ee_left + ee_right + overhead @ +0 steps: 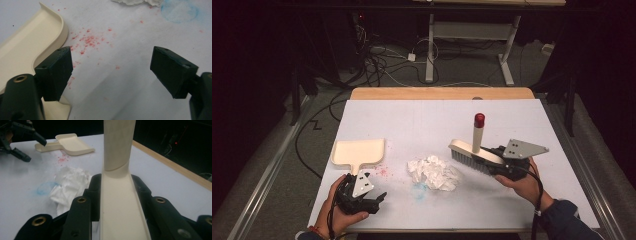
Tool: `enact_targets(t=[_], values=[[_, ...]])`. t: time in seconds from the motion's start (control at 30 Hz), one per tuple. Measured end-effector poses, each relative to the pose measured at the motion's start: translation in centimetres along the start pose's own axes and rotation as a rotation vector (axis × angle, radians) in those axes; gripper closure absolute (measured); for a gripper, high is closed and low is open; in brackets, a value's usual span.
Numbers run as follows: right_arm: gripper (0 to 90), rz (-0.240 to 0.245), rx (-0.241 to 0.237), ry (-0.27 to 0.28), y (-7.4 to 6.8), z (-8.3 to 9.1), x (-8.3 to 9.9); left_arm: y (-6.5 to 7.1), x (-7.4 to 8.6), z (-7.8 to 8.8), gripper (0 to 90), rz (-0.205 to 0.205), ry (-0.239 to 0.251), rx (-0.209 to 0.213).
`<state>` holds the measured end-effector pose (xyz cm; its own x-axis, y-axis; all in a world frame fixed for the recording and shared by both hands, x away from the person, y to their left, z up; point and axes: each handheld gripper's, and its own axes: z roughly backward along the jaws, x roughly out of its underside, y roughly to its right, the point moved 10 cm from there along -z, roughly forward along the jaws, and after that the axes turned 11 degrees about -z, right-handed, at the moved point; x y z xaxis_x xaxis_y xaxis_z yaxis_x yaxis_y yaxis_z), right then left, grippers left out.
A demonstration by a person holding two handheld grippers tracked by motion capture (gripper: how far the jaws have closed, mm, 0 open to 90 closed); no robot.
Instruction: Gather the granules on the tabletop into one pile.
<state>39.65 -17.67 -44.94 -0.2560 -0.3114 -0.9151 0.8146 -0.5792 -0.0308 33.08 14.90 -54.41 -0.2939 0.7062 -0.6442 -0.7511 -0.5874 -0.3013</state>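
My right tongs pinch the brush; my left tongs stand spread, apparently just beside the dustpan handle.

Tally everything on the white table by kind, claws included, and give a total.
Brush: 1
Dustpan: 1
Crumpled paper: 1
Claws: 2, left claw open, right claw shut on the brush
Total: 5

You're in a lab-like recording room: dark surroundings, white-covered table under your grippers, loose cables on grey floor beyond, adjustable desk frame behind.
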Motion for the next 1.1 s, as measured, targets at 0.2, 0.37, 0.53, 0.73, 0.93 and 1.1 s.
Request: enact_targets(t=[0.2, 0.37, 0.53, 0.73, 0.93, 1.1], values=[[68.0, -0.016, 0.019, -0.053, -0.4, 1.6, 3.0, 0.2, -0.2, -0.2, 17.4, -0.011, -0.002, 0.002], [67.9, -0.044, -0.032, -0.052, -1.6, 0.6, 3.9, 0.2, -0.4, -0.3, 17.4, -0.015, -0.002, 0.002], [68.0, -0.012, -0.063, -0.051, -3.7, -1.5, 3.5, 0.2, -0.3, -0.4, 17.4, -0.013, -0.005, 0.005], [67.9, -0.011, -0.079, -0.021, -4.8, -3.4, 2.3, 0.3, -0.3, -0.4, 17.4, -0.013, -0.005, 0.007], [68.0, 0.009, -0.075, -0.020, -5.0, -3.8, 1.9, 0.3, -0.2, -0.2, 17.4, -0.018, -0.006, 0.003], [67.9, -0.007, -0.068, 0.016, -4.4, -1.9, 1.1, -0.1, -0.1, 0.0, 17.4, -0.004, -0.003, -0.016]])
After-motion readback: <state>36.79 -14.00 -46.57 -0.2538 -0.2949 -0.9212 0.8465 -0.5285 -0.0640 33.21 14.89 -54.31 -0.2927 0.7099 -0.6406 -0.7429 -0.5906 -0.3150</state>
